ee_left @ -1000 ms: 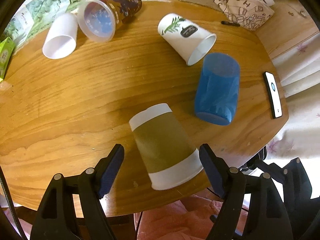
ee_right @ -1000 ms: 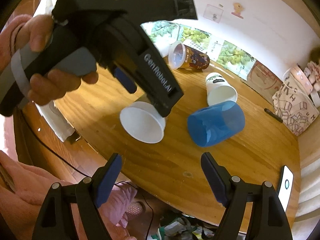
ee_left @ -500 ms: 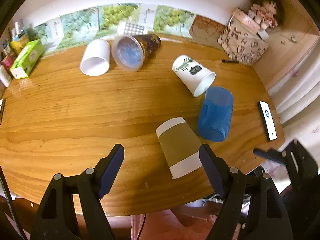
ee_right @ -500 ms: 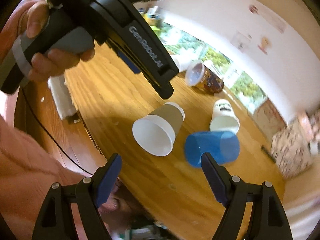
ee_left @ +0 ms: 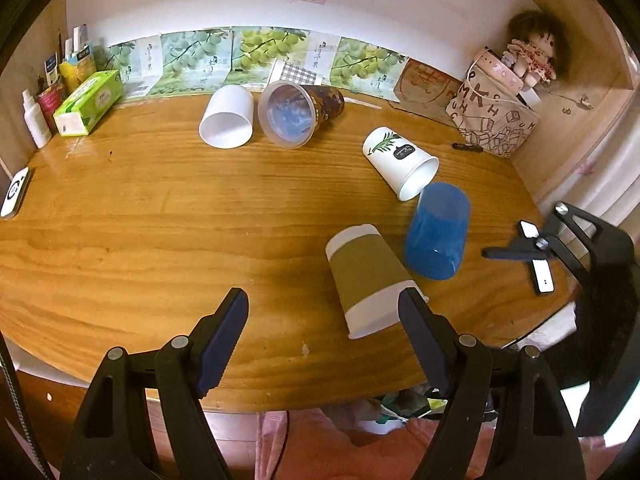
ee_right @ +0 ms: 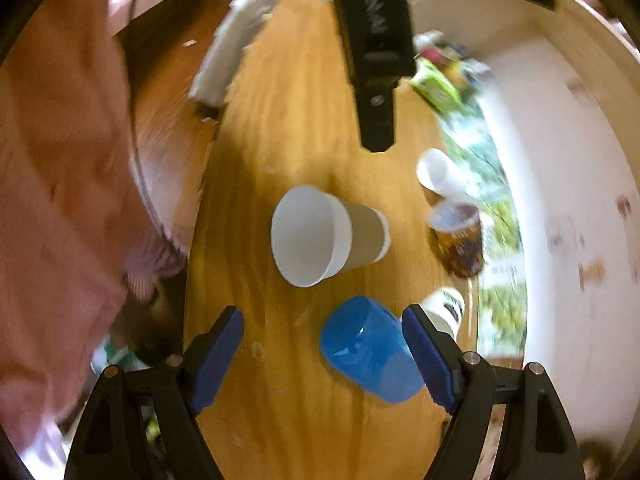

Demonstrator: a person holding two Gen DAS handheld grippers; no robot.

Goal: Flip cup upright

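Several cups lie on their sides on the wooden table [ee_left: 120,240]. A brown-and-white paper cup [ee_left: 370,280] lies nearest, its mouth towards the front edge; it also shows in the right wrist view [ee_right: 324,236]. A blue plastic cup [ee_left: 438,236] lies to its right, and shows in the right wrist view [ee_right: 368,354]. My left gripper [ee_left: 324,336] is open and empty above the front edge, left of the brown cup. My right gripper [ee_right: 322,354] is open and empty, the blue cup by its right finger.
A white leaf-print cup [ee_left: 400,162], a plain white cup [ee_left: 228,122] and a clear cup [ee_left: 292,118] lie further back. A phone [ee_left: 538,264] lies at the right edge, another [ee_left: 15,192] at the left. A tissue box [ee_left: 90,102] and a bag [ee_left: 494,120] stand at the back.
My left gripper has pulled back and up, so the cups look smaller and further off. My right gripper has swung round over the table's end, now facing the brown cup's mouth.
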